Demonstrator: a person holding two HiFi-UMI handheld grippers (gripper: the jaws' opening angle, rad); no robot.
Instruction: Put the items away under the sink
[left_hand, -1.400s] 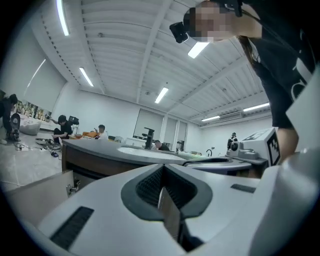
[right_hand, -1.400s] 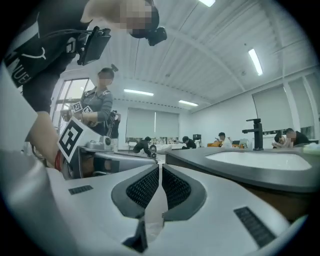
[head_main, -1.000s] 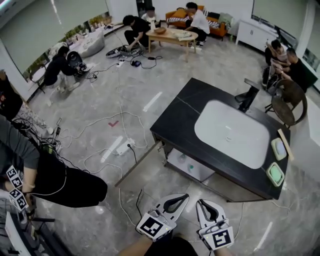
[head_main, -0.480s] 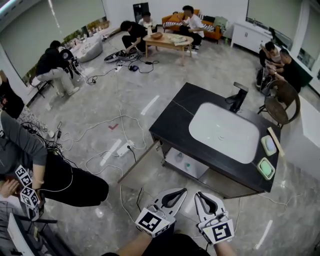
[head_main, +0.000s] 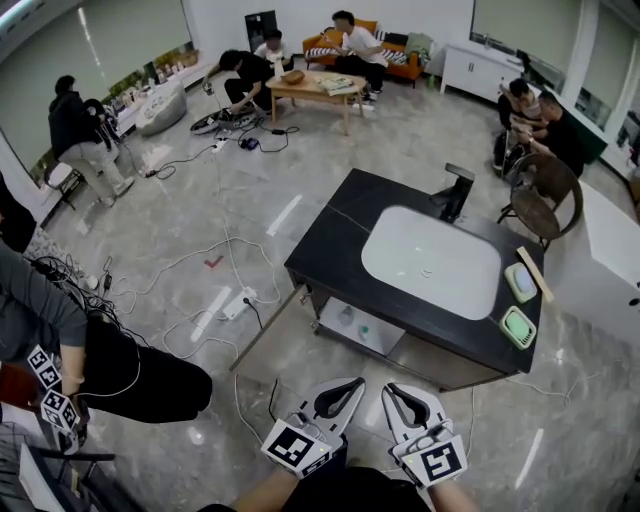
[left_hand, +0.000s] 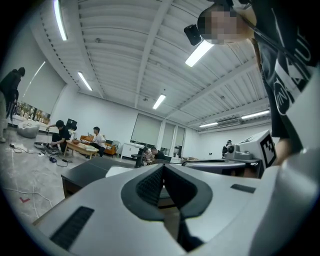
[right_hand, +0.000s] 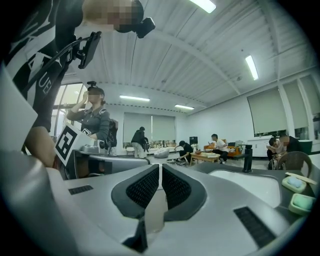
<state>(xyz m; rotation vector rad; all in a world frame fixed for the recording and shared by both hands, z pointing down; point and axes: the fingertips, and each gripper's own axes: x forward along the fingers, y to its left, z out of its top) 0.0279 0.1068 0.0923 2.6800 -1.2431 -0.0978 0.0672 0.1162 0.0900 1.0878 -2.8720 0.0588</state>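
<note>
Head view: left gripper (head_main: 349, 383) and right gripper (head_main: 391, 390) are held well short of the sink (head_main: 430, 240). Two green items (head_main: 518, 327) lie just right of the sink.
Left gripper view: jaws together, empty.
Right gripper view: jaws all but touching, empty.

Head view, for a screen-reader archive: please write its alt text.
The left gripper and right gripper, both closed and empty, are held side by side before a black sink counter with a white basin; people sit beyond.

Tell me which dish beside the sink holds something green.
The near dish, at the counter's front corner; the far dish holds something pale blue.
</note>
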